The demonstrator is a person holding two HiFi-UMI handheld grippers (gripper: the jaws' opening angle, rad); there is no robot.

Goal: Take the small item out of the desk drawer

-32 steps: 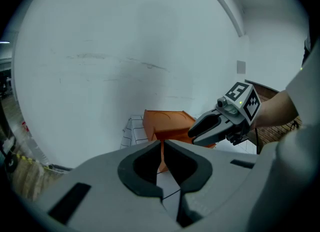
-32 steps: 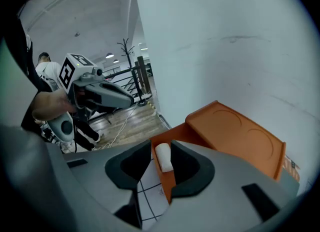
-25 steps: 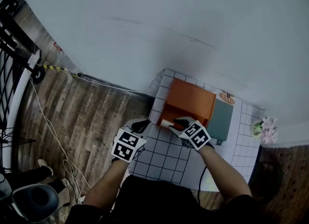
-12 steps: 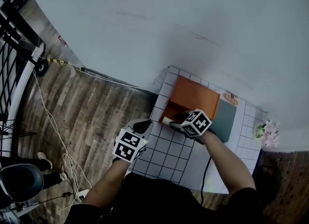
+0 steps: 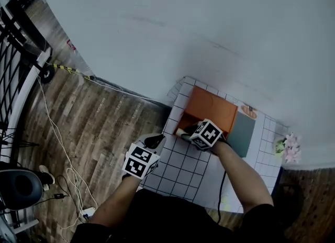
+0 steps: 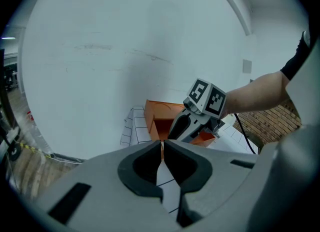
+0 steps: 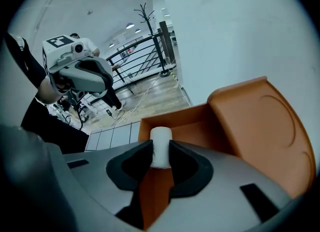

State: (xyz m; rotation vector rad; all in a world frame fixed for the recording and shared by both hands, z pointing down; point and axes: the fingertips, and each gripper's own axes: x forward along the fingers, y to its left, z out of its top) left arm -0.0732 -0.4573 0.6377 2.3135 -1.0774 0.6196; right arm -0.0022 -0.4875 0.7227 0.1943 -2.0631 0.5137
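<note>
An orange desk drawer unit [image 5: 212, 111] stands on the white grid-lined tabletop [image 5: 178, 169], its drawer [image 7: 175, 120] pulled open toward me. A small white cylindrical item [image 7: 161, 145] sits upright between the pads of my right gripper [image 7: 161, 158] over the open drawer. The jaws are closing, and both pads touch it. In the head view that item [image 5: 180, 131] shows at the drawer's left front corner, at the tip of the right gripper [image 5: 185, 132]. My left gripper [image 5: 155, 141] hovers left of the drawer, shut with nothing in it [image 6: 162, 148].
A grey-green flat box [image 5: 242, 132] lies right of the drawer unit, and pink flowers [image 5: 289, 146] stand at the table's right end. A pale wall rises behind. A wood floor with cables [image 5: 57, 147] and a black railing [image 5: 15, 64] lies to the left.
The right gripper has moved a little farther in toward the drawer's mouth, with the white item staying at its tip. The left gripper has hardly moved.
</note>
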